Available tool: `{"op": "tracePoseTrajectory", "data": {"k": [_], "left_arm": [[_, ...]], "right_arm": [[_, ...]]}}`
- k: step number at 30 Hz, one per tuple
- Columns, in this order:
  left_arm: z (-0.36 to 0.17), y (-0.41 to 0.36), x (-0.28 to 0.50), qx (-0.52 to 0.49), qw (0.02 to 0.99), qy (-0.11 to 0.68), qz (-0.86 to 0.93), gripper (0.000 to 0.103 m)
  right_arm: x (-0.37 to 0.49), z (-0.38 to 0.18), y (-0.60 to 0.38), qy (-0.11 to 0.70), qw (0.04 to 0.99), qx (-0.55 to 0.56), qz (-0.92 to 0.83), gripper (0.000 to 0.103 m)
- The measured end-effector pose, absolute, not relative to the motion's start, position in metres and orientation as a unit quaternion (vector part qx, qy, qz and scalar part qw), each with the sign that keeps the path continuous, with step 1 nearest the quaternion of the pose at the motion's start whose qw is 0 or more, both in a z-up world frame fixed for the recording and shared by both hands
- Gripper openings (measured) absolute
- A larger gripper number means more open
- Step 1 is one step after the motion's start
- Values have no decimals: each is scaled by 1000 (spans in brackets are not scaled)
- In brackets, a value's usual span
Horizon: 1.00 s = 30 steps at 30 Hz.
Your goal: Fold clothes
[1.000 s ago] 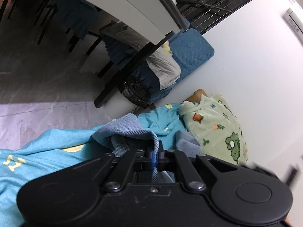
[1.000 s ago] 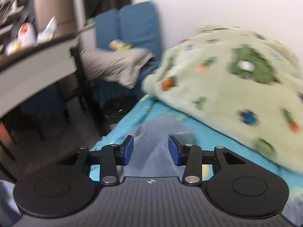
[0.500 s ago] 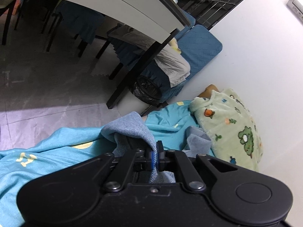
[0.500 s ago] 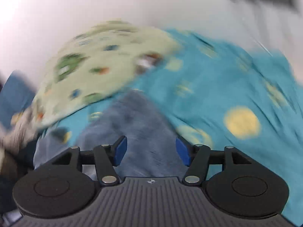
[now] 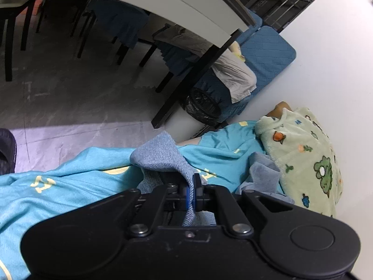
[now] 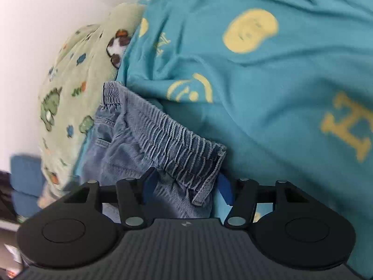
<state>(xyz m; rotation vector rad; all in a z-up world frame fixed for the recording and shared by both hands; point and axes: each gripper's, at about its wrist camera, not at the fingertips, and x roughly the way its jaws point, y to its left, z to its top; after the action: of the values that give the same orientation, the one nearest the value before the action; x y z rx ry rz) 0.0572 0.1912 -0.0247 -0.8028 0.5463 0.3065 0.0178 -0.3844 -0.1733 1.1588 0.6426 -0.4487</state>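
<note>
A light-blue denim garment [image 5: 160, 156] lies on a teal bedsheet [image 5: 70, 175] printed with yellow smileys and letters. My left gripper [image 5: 192, 186] is shut on a fold of that denim, which it holds raised a little above the sheet. In the right wrist view the garment's elastic waistband [image 6: 167, 137] runs between the blue pads of my right gripper [image 6: 186, 186]. Those jaws are closing, with the waistband's corner in the gap and room left beside the pads. The right gripper points down at the teal sheet [image 6: 268, 93].
A pale green cartoon-print blanket [image 5: 303, 158] is bunched by the white wall, and the same blanket [image 6: 77, 74] shows left of the waistband. Beyond the bed's edge stand a white table [image 5: 163, 2] with black legs, a black-lined bin [image 5: 202, 105] and blue cushions [image 5: 268, 58].
The right gripper swung down and rolled from facing the blanket and room to hovering over the denim waistband, which now sits between its pads. The left gripper keeps its grip and tilted slightly.
</note>
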Motion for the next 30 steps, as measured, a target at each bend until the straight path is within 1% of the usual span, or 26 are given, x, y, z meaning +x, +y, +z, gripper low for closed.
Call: {"op": "tracePoseTrajectory", "data": {"k": [1,4,6,10,11,13,16,19,22,24,25,26,27,28,30], "left_arm": [[-25,192,57,-389,871,262,147,2],[-22,195,55,-402,868,255,145,2],[-18,196,53,-404,869,246,144,2],[-15,197,48,-412,868,239,139,2],[-15,198,46,-415,867,241,137,2],[-15,199,44,-422,863,244,133,2],[-17,200,41,-434,851,265,126,2],[-19,201,38,-439,844,282,125,2],[-19,203,35,-444,838,294,121,2],[-15,204,34,-440,839,299,117,4],[-11,205,32,-438,840,299,113,7],[-9,205,30,-438,840,300,108,10],[-7,205,28,-438,840,301,103,12],[-5,205,25,-438,840,303,99,15],[2,205,24,-436,840,310,89,20]], "right_arm": [[22,-172,-383,296,773,521,-208,37],[28,-162,-383,296,803,473,-209,20],[23,-145,-383,263,829,451,-202,18],[10,-94,-395,142,873,427,-186,16],[10,-81,-401,123,879,419,-191,16],[12,-72,-416,117,878,414,-212,15],[11,-81,-444,136,860,419,-256,15],[12,-115,-461,199,817,445,-310,15],[14,-150,-459,261,783,449,-343,16],[15,-152,-452,269,785,437,-347,18],[16,-145,-447,265,791,428,-348,20],[16,-137,-441,260,798,417,-348,23],[13,-127,-434,254,807,405,-347,29],[9,-118,-426,247,815,392,-347,38],[-2,-101,-406,226,838,360,-343,48]]}}
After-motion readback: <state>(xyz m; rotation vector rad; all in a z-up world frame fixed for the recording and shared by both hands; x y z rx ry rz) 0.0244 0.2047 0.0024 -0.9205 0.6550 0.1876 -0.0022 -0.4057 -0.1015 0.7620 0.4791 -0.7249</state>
